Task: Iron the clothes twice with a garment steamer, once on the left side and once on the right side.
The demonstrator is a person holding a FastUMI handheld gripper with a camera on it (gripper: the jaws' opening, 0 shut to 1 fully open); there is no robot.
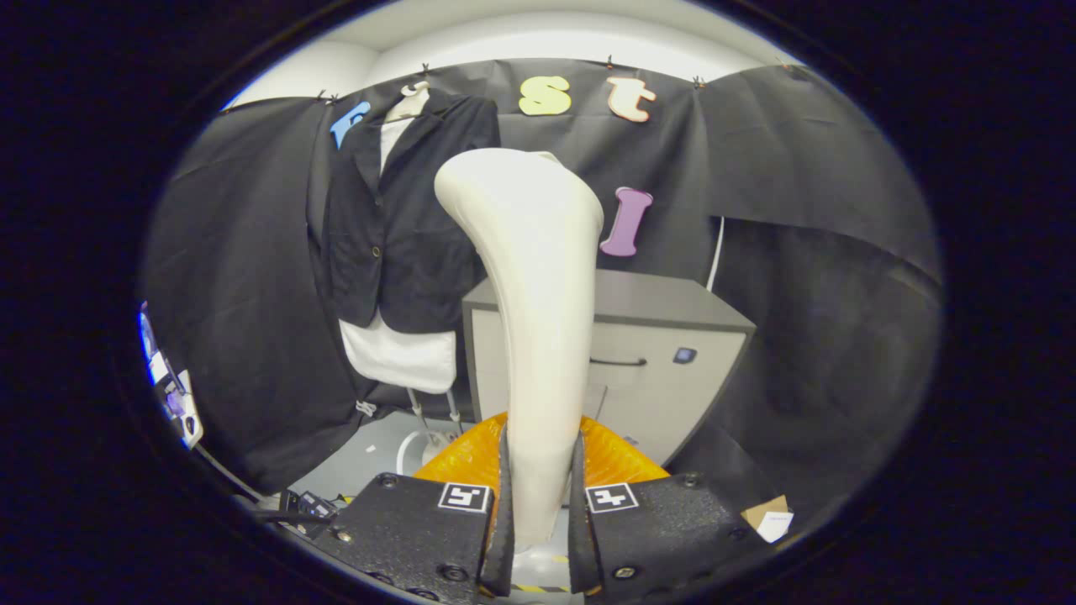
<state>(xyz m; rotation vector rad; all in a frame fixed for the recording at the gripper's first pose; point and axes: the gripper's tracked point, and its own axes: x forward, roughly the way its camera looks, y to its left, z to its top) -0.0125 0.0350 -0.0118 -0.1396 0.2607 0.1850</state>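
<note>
**Steamer in the claw, jacket yet to be reached**

The gripper [538, 504] was clamped on the garment steamer's [538, 319] cream handle, both fingers pressing its sides, the steamer standing upright between them. Beyond it and to the left, a dark jacket [395, 218] hung on a dress form against the booth wall, well apart, beside a grey cabinet [664, 353]. Judged: carrying stage; next, bring the head to the jacket's left side.
</note>
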